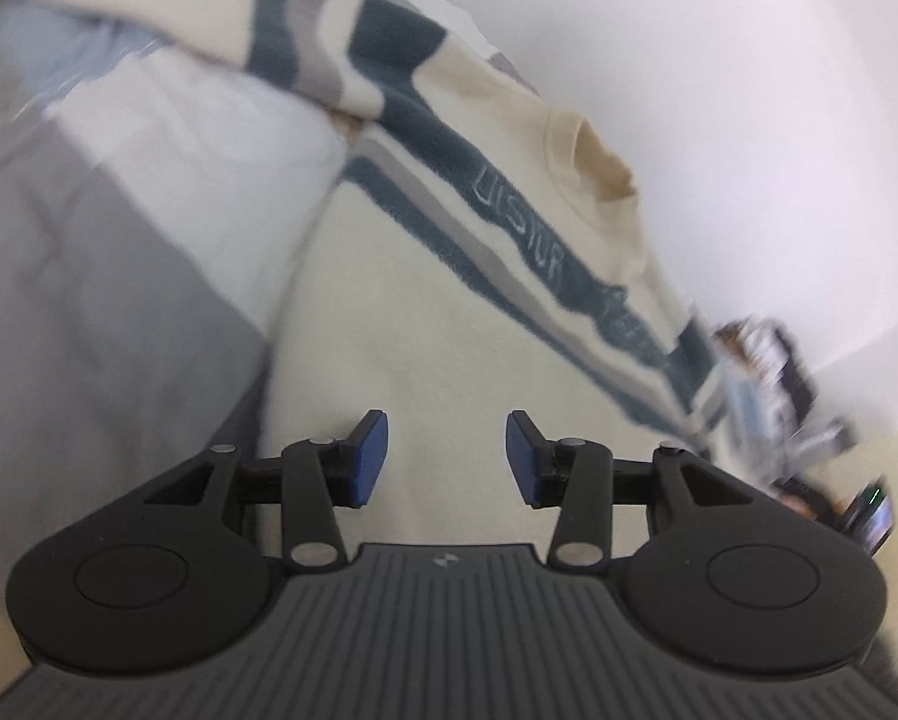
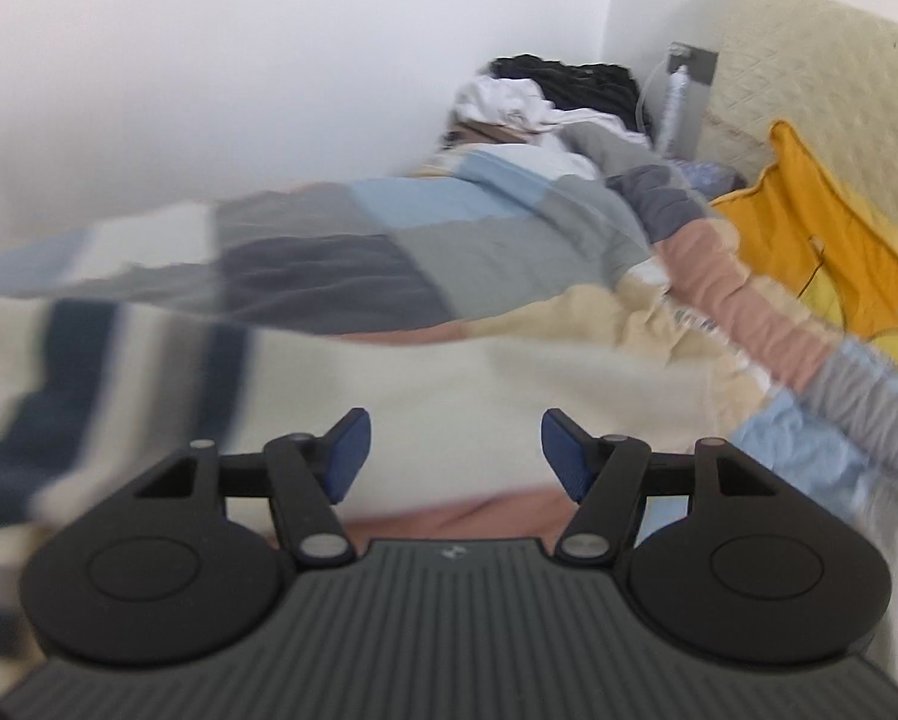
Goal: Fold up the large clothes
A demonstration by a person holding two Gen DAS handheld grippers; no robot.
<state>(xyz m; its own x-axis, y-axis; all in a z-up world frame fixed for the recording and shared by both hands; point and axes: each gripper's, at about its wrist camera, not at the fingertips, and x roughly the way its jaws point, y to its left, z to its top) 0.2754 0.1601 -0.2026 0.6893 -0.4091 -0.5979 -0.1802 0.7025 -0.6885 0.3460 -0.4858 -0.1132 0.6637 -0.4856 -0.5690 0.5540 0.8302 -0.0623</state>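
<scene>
Striped sweater spread on the bed (neck uppermost), folding seemingly unstarted; left tool and right tool both spread, empty.

Sweater: cream knit with dark blue-grey and light grey bands across the chest and sleeves, pale lettering on the dark chest band, round collar in a tan shade. Lies spread front-up on the bed, one sleeve bent across above the body. In the right wrist view, the sweater shows as a blurred cream panel with striped part at left.
</scene>
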